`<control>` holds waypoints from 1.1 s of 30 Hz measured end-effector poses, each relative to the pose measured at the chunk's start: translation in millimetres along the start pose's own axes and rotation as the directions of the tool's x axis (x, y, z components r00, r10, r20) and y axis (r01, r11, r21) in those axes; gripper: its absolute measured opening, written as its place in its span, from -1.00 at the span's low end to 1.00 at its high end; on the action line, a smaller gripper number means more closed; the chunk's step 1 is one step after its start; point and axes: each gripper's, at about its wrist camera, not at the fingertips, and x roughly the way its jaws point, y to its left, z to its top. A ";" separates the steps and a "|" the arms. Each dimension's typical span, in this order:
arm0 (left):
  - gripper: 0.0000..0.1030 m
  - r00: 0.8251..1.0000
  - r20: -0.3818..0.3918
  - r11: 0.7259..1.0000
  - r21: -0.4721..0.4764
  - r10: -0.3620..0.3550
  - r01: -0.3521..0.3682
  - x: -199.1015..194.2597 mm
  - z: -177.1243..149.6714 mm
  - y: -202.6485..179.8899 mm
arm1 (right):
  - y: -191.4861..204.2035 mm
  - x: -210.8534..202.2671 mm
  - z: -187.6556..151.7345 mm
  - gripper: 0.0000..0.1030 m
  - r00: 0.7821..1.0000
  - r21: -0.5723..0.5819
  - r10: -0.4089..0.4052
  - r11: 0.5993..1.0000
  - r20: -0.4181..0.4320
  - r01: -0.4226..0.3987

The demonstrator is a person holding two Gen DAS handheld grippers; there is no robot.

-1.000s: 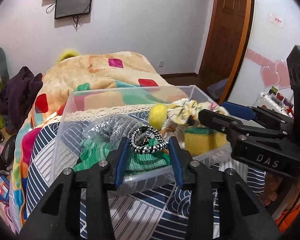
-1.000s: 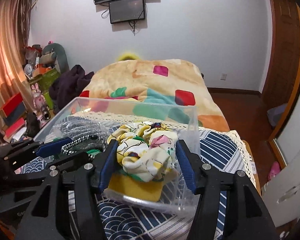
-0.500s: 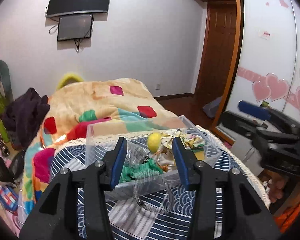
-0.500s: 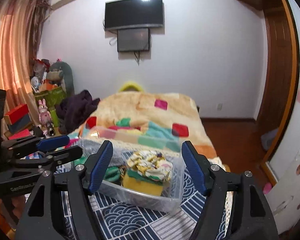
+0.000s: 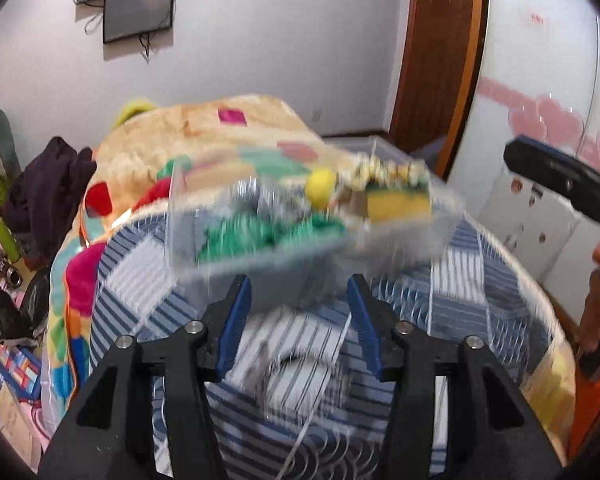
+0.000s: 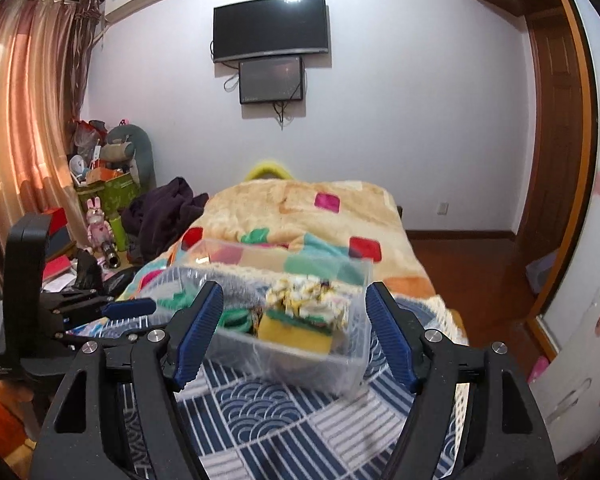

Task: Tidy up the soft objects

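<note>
A clear plastic bin [image 6: 352, 344] stands on the blue patterned cloth [image 6: 260, 416]. It holds a yellow and green sponge [image 6: 296, 330], a floral cloth [image 6: 308, 300], a green fabric [image 5: 252, 236] and a yellow ball [image 5: 320, 188]. The left wrist view is blurred; the bin [image 5: 188, 240] shows there too. My left gripper [image 5: 298, 316] is open and empty, pulled back in front of the bin. My right gripper [image 6: 294, 332] is open and empty, also back from the bin, and shows at the right of the left view [image 5: 556, 176].
Behind the cloth lies a bed with a colourful blanket [image 6: 300, 216]. Clutter, a dark garment [image 6: 160, 212] and toys sit at the left by the curtain. A wooden door [image 6: 556, 120] is at the right. A white cabinet [image 6: 580, 360] stands at the right edge.
Both grippers have drawn back from the bin, empty and open. The items they hovered over stay in the bin. The left camera is moving, blurring its view.
</note>
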 end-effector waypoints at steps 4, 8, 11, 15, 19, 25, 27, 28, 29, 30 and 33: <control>0.24 0.998 -0.058 1.000 0.004 -0.002 0.002 5.1 -23.5 1.6 | 2.4 4.6 -13.6 0.38 0.999 0.006 0.008 1.000 -0.042 -0.008; 0.25 0.992 -0.125 1.000 0.003 0.005 -0.005 19.6 -40.6 1.1 | 3.2 11.8 -22.5 0.38 0.997 0.011 0.014 1.000 -0.079 -0.013; 0.25 0.990 -0.143 1.000 -0.030 -0.004 0.000 26.8 -50.0 2.4 | 1.8 14.0 -29.1 0.38 0.995 0.021 0.026 0.999 -0.098 -0.024; -0.37 0.992 -0.122 0.999 -0.038 -0.020 0.016 24.1 -51.0 0.4 | 0.4 14.4 -36.3 0.38 0.993 0.030 0.032 0.999 -0.113 -0.029; -0.87 0.993 -0.120 1.000 -0.013 0.001 -0.002 22.2 -53.4 -3.0 | -2.0 15.9 -41.9 0.38 0.991 0.046 0.041 0.998 -0.127 -0.035; -0.89 0.995 -0.104 1.000 -0.008 0.001 -0.002 16.4 -47.3 -3.2 | -0.4 15.0 -47.4 0.38 0.990 0.055 0.046 0.998 -0.132 -0.039; -0.90 0.996 -0.090 1.000 -0.006 0.003 -0.004 13.3 -42.4 -3.3 | -0.2 14.7 -47.6 0.38 0.990 0.054 0.045 0.998 -0.131 -0.038; -0.90 0.997 -0.080 1.000 -0.006 0.003 -0.003 10.8 -38.4 -4.0 | -0.9 14.5 -47.9 0.38 0.991 0.054 0.045 0.998 -0.130 -0.038; -0.90 0.998 -0.068 1.000 -0.006 0.001 -0.001 8.1 -33.1 -3.8 | -1.3 13.9 -48.1 0.38 0.991 0.056 0.045 0.998 -0.127 -0.038; -0.90 0.999 -0.053 1.000 -0.006 0.000 0.000 5.1 -27.0 -4.0 | -2.0 13.3 -48.1 0.38 0.991 0.058 0.046 0.998 -0.125 -0.038; -0.90 1.000 -0.014 1.000 -0.010 -0.006 0.006 0.1 -3.9 -2.3 | -4.4 12.1 -48.1 0.38 0.992 0.068 0.044 0.997 -0.118 -0.036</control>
